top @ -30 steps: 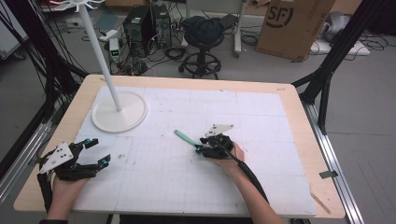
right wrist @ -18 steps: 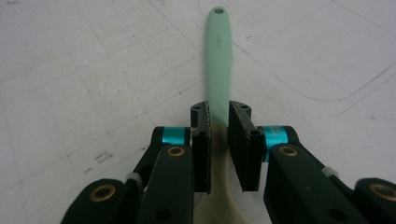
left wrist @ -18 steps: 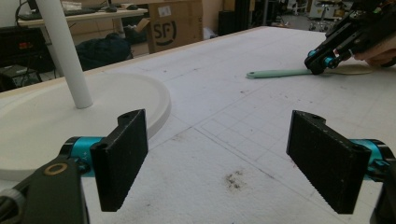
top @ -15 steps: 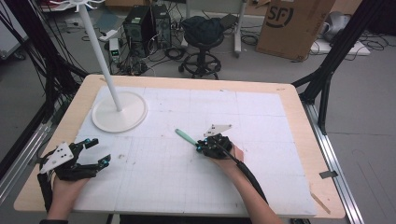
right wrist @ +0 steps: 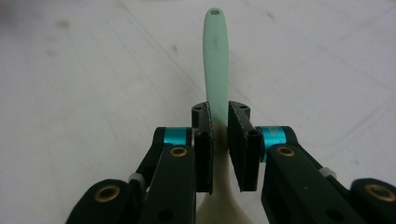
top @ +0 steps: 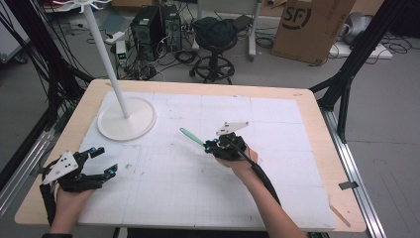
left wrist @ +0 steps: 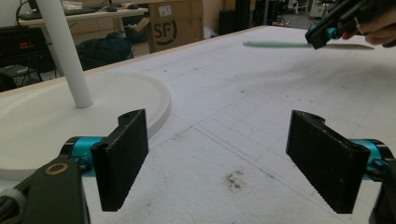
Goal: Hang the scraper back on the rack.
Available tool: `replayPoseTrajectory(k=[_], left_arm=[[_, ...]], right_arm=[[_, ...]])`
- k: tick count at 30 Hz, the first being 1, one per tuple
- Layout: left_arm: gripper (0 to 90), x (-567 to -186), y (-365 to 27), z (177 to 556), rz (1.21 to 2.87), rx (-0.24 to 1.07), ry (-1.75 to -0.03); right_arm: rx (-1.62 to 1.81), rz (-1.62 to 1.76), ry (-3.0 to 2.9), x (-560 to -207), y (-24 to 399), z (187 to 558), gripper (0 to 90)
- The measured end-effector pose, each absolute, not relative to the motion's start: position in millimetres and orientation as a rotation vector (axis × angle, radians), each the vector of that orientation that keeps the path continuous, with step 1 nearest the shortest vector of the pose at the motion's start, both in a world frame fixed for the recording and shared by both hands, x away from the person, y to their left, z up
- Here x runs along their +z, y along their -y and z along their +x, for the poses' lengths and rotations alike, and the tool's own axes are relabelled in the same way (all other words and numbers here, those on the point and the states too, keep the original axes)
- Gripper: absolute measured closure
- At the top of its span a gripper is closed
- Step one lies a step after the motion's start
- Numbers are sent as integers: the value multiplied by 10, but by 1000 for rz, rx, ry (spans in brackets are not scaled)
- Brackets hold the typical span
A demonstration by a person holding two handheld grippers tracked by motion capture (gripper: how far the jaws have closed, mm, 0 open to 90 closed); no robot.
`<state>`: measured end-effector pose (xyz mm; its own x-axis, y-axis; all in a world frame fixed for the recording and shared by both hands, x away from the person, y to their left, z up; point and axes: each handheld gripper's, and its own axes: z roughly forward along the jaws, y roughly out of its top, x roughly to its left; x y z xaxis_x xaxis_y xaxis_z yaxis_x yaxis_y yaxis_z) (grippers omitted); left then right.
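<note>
At frame centre my right gripper has just closed, fingers pinching the spoon; lower left, my left gripper sits fingers spread.

Setting: robotics lab.
Evidence: black desktop computer tower, tangled floor cables, brown cardboard shipping box, black aluminium frame strut.

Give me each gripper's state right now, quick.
Left gripper: open, nothing between its jaws, over the white mat.
Right gripper: jaws just closed on the green-handled utensil, holding it.
</note>
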<state>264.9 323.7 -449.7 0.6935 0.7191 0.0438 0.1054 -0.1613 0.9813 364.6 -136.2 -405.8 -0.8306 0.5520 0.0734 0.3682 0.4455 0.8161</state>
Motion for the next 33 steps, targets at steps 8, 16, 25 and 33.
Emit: replayPoseTrajectory(k=[8, 16, 25, 33], left_arm=[[216, -4497, -3239, 2648, 1671, 620, -674], [216, -4497, -3239, 2647, 1670, 620, -672], [216, -4497, -3239, 2646, 1668, 619, -672], [216, -4498, -3239, 2648, 1669, 619, -670]], right_arm=[[1483, 735, -2491, -3546, 1280, 3822, 811], [1571, 690, -2452, -3041, 1163, 4024, 811], [1608, 613, -2438, -2363, 919, 4218, 811], [1606, 555, -2426, -1996, 744, 4325, 811]])
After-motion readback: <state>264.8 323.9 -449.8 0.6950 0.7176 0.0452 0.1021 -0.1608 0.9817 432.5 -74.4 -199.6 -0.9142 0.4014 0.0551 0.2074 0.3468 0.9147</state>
